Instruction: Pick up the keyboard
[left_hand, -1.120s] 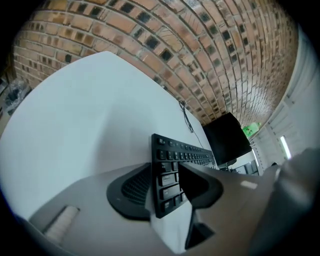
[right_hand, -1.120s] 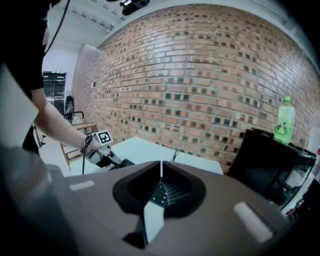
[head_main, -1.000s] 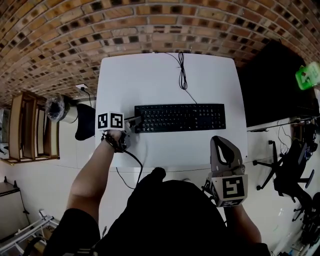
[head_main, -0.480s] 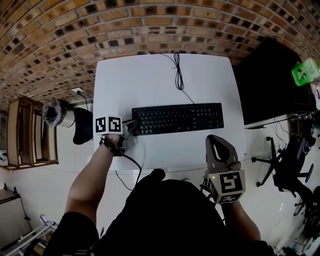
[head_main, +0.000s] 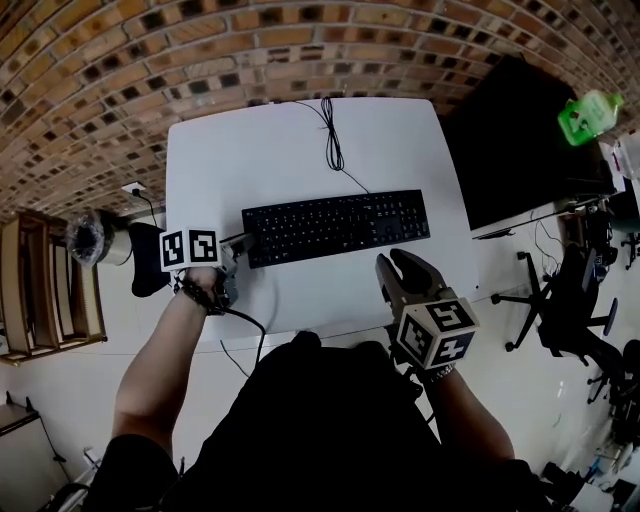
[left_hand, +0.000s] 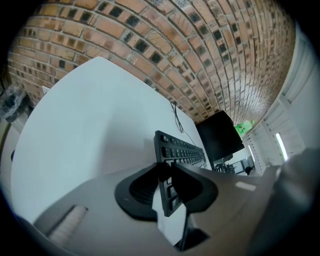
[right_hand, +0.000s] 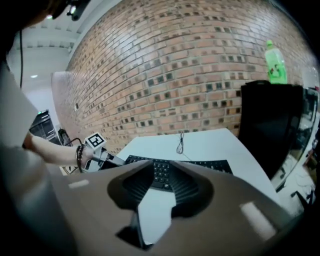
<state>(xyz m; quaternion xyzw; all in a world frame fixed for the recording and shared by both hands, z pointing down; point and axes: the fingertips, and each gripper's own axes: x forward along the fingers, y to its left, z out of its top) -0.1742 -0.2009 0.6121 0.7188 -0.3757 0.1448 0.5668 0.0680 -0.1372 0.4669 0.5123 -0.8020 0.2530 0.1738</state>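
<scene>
Support: white rectangular table (head_main: 300, 150) with a plain top.
Centre to 6 o'clock: black keyboard (head_main: 335, 226), its long side running from 9 to 3 o'clock.
Toward 12 o'clock: thin black cable (head_main: 331, 145), lying on the top from the keyboard's rear edge to the table's far edge.

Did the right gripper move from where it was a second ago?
Yes. The right gripper has come closer to the right end of the keyboard on the white table, and its jaws are opening, empty.
</scene>
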